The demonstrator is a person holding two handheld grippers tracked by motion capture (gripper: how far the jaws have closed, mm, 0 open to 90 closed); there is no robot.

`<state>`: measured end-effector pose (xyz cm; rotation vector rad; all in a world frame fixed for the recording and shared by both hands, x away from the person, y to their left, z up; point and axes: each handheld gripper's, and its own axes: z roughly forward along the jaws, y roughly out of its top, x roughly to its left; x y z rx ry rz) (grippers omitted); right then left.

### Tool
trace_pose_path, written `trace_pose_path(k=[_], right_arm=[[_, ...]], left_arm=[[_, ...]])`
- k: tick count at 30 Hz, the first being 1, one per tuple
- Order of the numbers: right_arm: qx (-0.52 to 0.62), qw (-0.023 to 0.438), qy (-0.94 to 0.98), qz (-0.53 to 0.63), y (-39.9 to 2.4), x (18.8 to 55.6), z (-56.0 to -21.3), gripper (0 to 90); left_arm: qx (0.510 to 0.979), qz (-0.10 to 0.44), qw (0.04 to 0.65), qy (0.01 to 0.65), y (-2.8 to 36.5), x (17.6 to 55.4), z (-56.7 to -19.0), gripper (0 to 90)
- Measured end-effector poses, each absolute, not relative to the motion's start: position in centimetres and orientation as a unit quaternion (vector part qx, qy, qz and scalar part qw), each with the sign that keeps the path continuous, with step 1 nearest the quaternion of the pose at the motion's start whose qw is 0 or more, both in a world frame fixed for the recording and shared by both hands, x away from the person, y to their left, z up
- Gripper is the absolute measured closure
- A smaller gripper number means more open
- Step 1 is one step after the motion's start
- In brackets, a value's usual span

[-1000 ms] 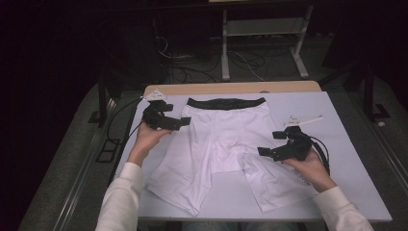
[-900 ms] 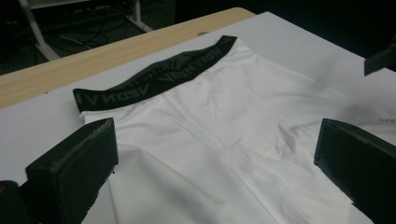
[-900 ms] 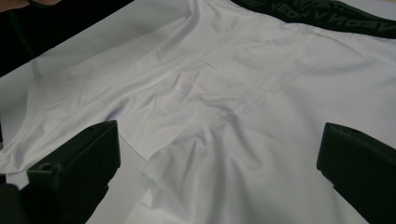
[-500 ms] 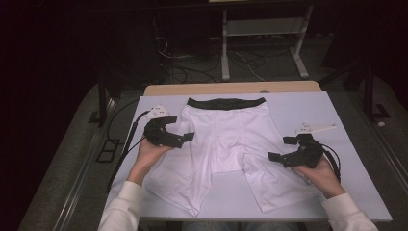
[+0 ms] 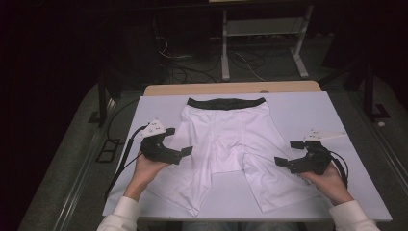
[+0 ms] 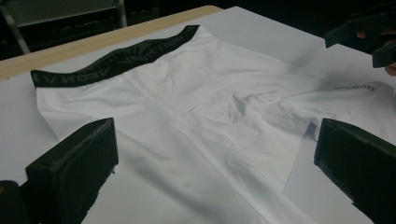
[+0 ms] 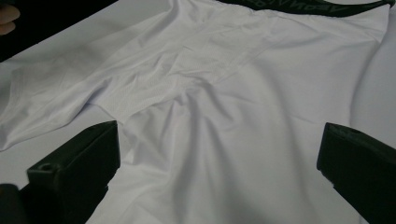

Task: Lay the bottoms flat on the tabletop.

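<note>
A pair of white shorts point(image 5: 226, 144) with a black waistband point(image 5: 226, 102) lies flat on the white table cover point(image 5: 312, 110), legs toward me. My left gripper point(image 5: 177, 141) hovers open over the outer edge of the left leg. My right gripper point(image 5: 287, 153) is open above the outer edge of the right leg. In the left gripper view the shorts point(image 6: 201, 93) spread between the wide-apart jaws, and the right gripper point(image 6: 369, 32) shows at the top right. In the right gripper view the crotch and leg fabric point(image 7: 224, 93) lie wrinkled ahead of the jaws.
A wooden table edge point(image 5: 231, 88) runs along the far side. Beyond it stand a white metal frame point(image 5: 260, 43) and loose floor cables point(image 5: 192, 67). The left gripper's cable point(image 5: 124, 161) hangs off the table's left edge.
Both grippers have drawn back toward me along the shorts' legs. The right one also shifted outward to the right. The shorts lie as before.
</note>
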<state>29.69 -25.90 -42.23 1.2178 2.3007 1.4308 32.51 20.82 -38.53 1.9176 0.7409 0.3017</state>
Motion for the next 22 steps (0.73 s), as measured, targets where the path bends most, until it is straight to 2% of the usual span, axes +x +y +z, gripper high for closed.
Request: trace_pose_path(k=[13,22], right_arm=[[0.410,0.100,0.773,0.474,-26.7,28.3,-43.1,0.0],[0.408,0.113,0.774,0.470,-27.7,27.4,-43.5,0.0]], left_arm=[[0.796,0.128,0.507,0.306,22.6,28.9,-41.2,0.0],[0.810,0.113,0.485,0.310,22.6,28.9,-42.4,0.0]])
